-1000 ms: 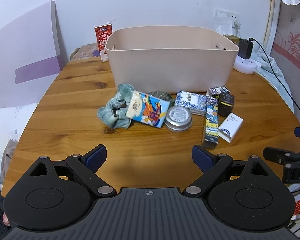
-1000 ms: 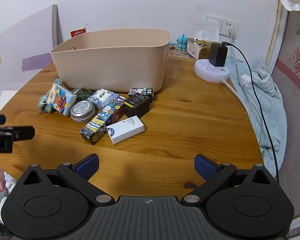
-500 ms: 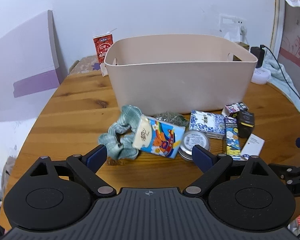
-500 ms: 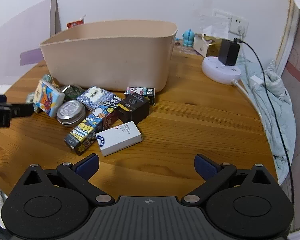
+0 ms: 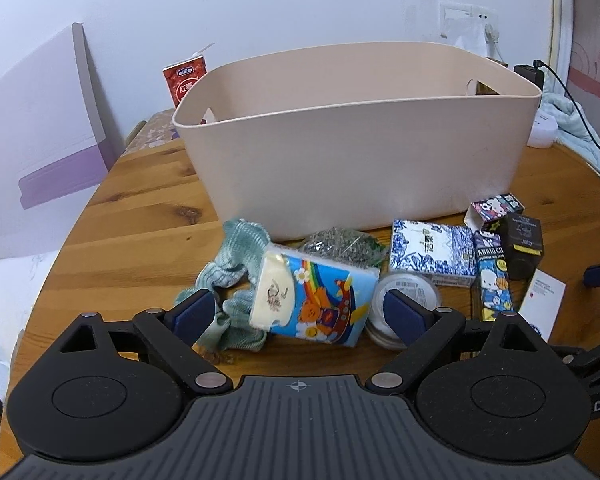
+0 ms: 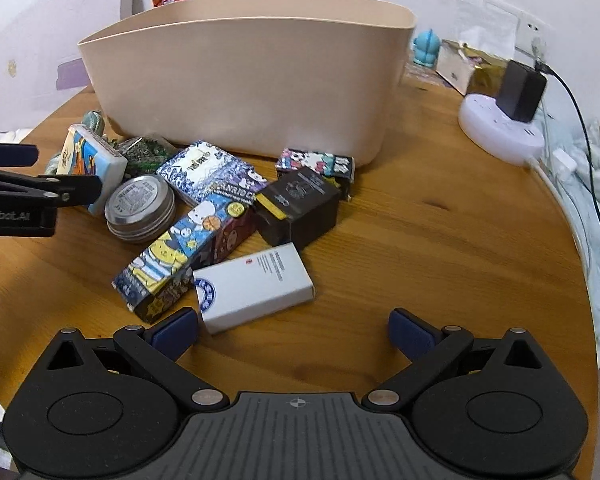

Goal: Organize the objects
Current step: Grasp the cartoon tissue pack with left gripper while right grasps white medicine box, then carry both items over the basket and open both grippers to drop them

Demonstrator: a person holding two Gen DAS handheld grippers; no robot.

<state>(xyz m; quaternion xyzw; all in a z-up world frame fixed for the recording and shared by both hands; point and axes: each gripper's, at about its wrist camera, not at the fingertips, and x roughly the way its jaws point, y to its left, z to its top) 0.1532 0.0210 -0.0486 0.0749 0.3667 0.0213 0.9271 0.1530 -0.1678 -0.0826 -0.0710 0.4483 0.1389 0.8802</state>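
Both grippers have closed in on the clutter in front of the beige bin on the wooden table. Left gripper, fingers wide apart, frames the rainbow tissue pack, which tilts on the green scrunchie. Right gripper, fingers also spread, sits just before the white box, whose long axis runs left-right. Lettering reading "ANRIO" shows on the cartoon box, which points diagonally toward the bin.

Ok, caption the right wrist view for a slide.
Open right hand-held gripper nears white box among small packages before a beige bin on a wooden table.
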